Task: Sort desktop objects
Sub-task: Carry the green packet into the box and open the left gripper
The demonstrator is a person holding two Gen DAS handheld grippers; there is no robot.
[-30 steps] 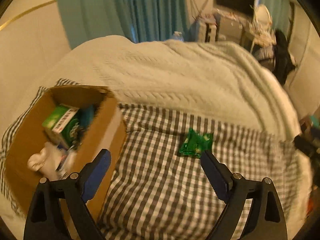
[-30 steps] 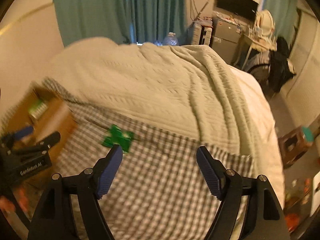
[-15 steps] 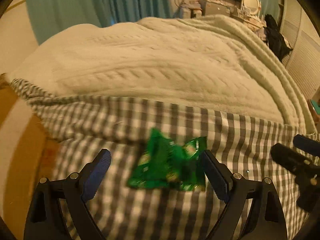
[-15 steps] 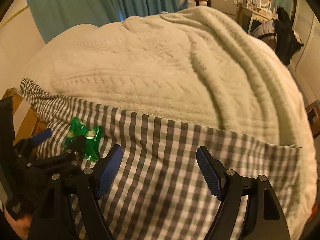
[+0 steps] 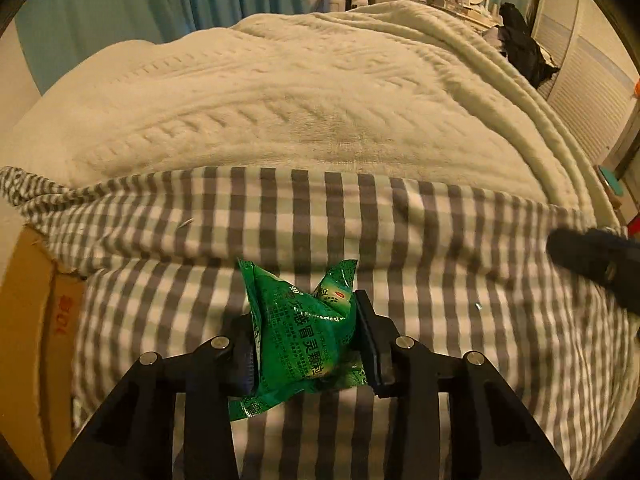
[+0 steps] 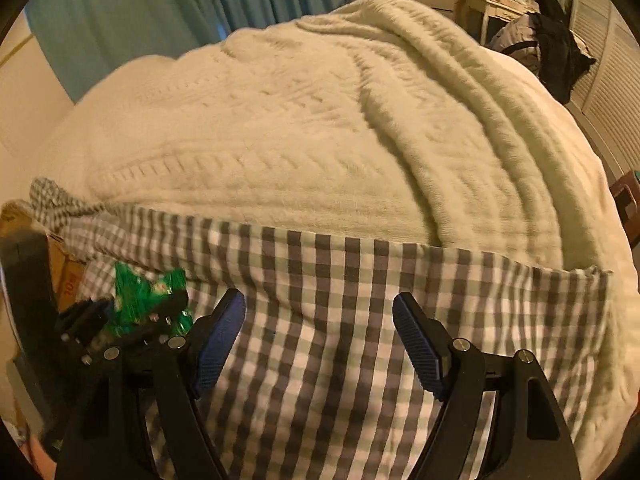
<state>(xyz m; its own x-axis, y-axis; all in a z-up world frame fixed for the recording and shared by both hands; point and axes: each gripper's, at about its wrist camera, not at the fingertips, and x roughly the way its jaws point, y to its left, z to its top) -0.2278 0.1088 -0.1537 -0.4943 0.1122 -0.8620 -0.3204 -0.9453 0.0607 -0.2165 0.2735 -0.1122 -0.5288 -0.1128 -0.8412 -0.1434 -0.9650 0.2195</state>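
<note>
Closing on the green sachet [image 5: 304, 340], the left tool [image 5: 306, 332] has its jaws pinching in from both sides, the crinkled packet bulging up between them, so the foil is already being squeezed. That packet lies on the checked cloth [image 5: 400, 240] at the near edge of the bed, in front of the cream knitted blanket [image 5: 320, 100]. In the right wrist view the same sachet [image 6: 148, 292] shows at the far left, beside the left tool's dark frame. The right tool [image 6: 320, 328] stands wide with nothing between its blue pads, hovering over bare checked cloth to the right of the packet.

Judging from this, the main risk is the grip itself: slick, puffy foil can slide out of the pads as they tighten, or be caught only by a crimped edge and drop on the lift. Pressing too low could also gather a fold of the soft cloth with the packet and drag it along. Squeezing hard might burst the sachet.

The cardboard box [image 5: 28, 340] sits at the left, just beside the checked cloth, and seems the likely place for sorted things. Only its outer wall with red print shows here; its opening and whatever it holds are out of sight, so I cannot tell what it contains
</note>
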